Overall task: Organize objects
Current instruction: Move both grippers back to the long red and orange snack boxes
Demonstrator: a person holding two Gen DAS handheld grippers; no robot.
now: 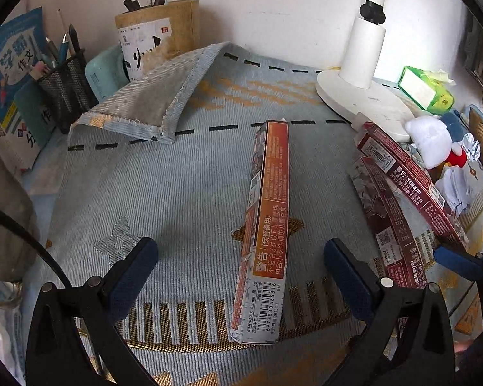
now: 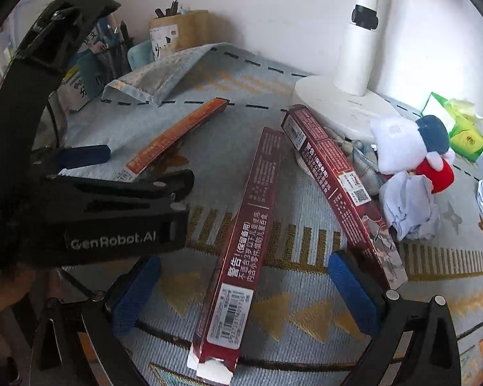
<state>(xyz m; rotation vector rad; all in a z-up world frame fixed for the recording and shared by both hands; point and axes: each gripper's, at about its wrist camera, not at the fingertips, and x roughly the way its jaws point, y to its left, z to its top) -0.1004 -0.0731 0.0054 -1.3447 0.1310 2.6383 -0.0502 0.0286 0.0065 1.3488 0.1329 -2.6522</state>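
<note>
Boxes (image 1: 267,225) — long, slim, red-orange

**Black frames, blue pads**

The left gripper (image 1: 241,276) has 2 black plastic fingers faced with dark blue textured pads (image 1: 135,283), joined by silver round rivets, with triangular cut-outs in the arms. A thin black cable curves past it at the left. The right gripper (image 2: 244,292) is built the same, its pads (image 2: 354,296) a brighter blue. In the right wrist view, the left gripper's black body reads "GenRobot.AI" in white.

Left tongs (image 1: 241,276) wide apart, level, low; right tongs (image 2: 244,292) likewise, alongside.
</note>
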